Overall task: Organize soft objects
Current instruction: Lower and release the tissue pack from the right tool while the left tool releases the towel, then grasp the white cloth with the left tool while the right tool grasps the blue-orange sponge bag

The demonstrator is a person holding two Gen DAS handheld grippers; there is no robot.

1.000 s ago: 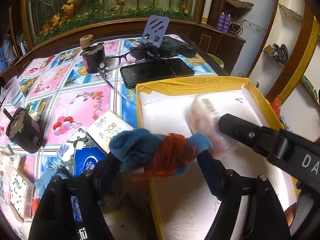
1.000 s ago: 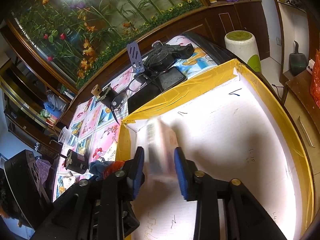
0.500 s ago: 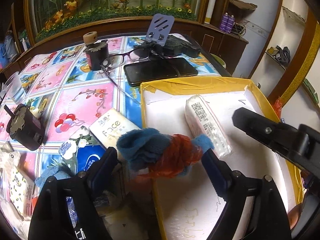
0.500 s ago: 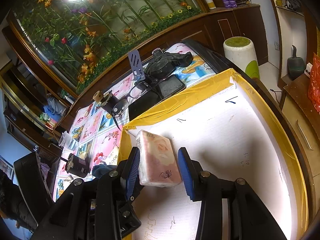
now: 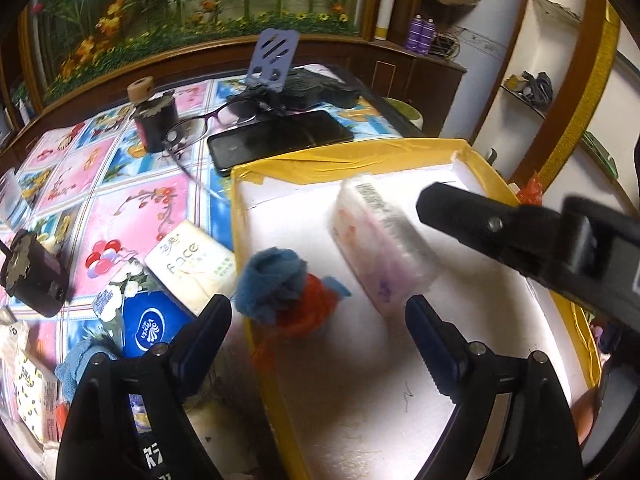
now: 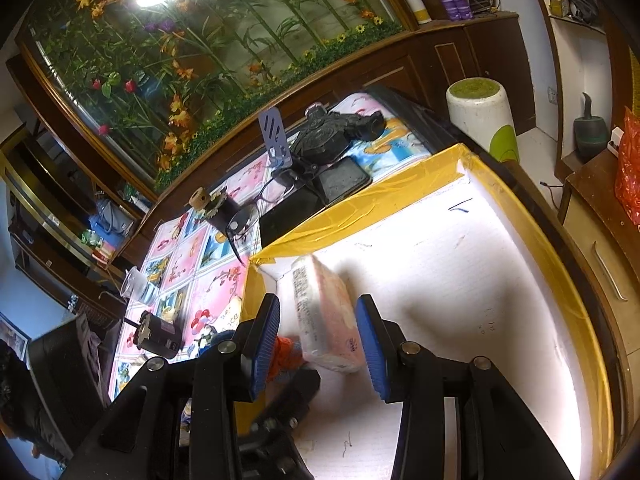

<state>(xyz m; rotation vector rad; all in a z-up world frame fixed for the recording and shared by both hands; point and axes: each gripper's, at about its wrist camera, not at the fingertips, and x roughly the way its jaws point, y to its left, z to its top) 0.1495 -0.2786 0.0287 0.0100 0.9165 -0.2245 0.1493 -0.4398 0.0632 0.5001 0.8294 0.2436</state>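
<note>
Yarn, blue and orange, a soft bundle sitting right on the left wall of the yellow-rimmed box, half over the white floor, half over the rim. The left claw has its jaws opening around it, and neither pad presses the wool, so the bundle is loose between them. Just beside it, inside the box, lies the pink tissue pack, tilted, its barcode edge turned up. The right claw straddles that pack with its blue pads parted and daylight on both sides, so nothing is pinched there either.

Outward on the flowered desk, more soft goods wait: a white tissue pack, a blue one and a blue cloth at the near edge. Beyond them sit a phone and glasses.

The risk, as I judge it: the bundle is perched on the rim, and if a pad snags the wool as the claw pulls away, it could tip out onto the desk instead of in. With 2 claws crowded in 1 corner, they could also clip each other or nudge the pink pack
</note>
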